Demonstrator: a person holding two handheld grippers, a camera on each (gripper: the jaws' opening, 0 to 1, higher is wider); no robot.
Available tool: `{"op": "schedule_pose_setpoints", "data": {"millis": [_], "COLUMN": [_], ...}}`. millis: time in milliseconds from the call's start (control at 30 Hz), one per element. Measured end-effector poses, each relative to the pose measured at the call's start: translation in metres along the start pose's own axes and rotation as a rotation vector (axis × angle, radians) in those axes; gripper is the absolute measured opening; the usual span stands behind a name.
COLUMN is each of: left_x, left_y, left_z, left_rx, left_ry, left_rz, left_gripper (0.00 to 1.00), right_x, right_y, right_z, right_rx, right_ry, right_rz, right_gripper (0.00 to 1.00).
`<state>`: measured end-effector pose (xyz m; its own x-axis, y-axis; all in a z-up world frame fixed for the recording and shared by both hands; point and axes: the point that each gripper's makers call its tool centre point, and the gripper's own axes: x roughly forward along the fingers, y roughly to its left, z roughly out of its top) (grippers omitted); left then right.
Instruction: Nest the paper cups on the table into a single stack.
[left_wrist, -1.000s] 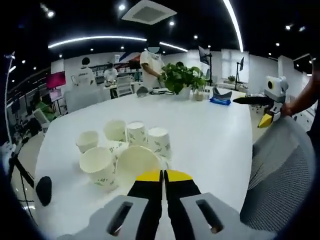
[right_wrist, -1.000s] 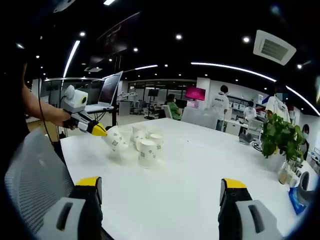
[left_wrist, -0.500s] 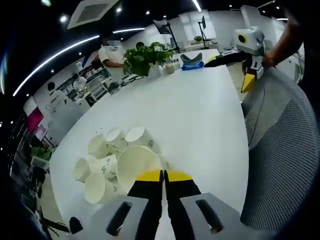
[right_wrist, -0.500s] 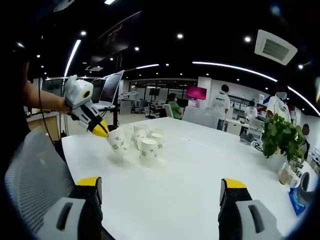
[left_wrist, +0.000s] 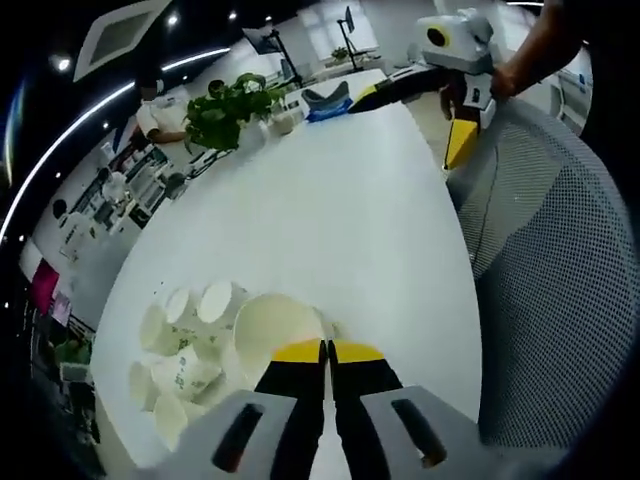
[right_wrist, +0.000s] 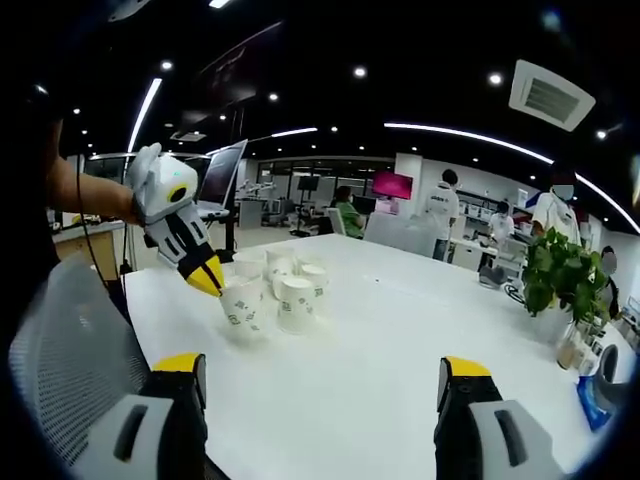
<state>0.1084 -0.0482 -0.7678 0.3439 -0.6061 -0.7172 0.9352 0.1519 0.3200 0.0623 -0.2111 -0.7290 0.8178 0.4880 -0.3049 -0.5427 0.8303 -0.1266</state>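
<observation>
Left gripper view: the left gripper has its yellow-tipped jaws pressed together on the rim of a white paper cup with a green leaf print, its mouth turned to the camera. In the right gripper view this gripper holds the cup nearly upright, low over the white round table — whether the base touches the top I cannot tell. Just beside it is the cluster of other white paper cups, some upright and some tipped. The right gripper waits well apart with its jaws wide and nothing between them.

The step in hand seems to be the carrying of one cup to start the stack. The next move calls for lining its base over the mouth of an upright cup — then lowering it straight, so the light neighbours are not knocked.
</observation>
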Motion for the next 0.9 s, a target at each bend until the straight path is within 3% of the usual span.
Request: {"op": "schedule_pose_setpoints", "data": {"millis": [367,767,900], "left_x": [0.006,0.016,0.016], "left_y": [-0.009,-0.020,-0.020], "left_z": [-0.004,0.005,0.004], "left_rx": [0.054,0.105,0.116], "left_ry": [0.068,0.094,0.099], "left_rz": [-0.045,-0.091,-0.091], "left_gripper": [0.00,0.00,0.05], "right_x": [0.002,0.002,0.003], "right_y": [0.005,0.006,0.007], "right_z": [-0.001,-0.003,-0.004], "right_rx": [0.006,0.010,0.009], "right_ry": [-0.002,0.008,0.012], "right_rz": [0.028,0.037,0.043], "right_gripper": [1.00,1.00,1.00]}}
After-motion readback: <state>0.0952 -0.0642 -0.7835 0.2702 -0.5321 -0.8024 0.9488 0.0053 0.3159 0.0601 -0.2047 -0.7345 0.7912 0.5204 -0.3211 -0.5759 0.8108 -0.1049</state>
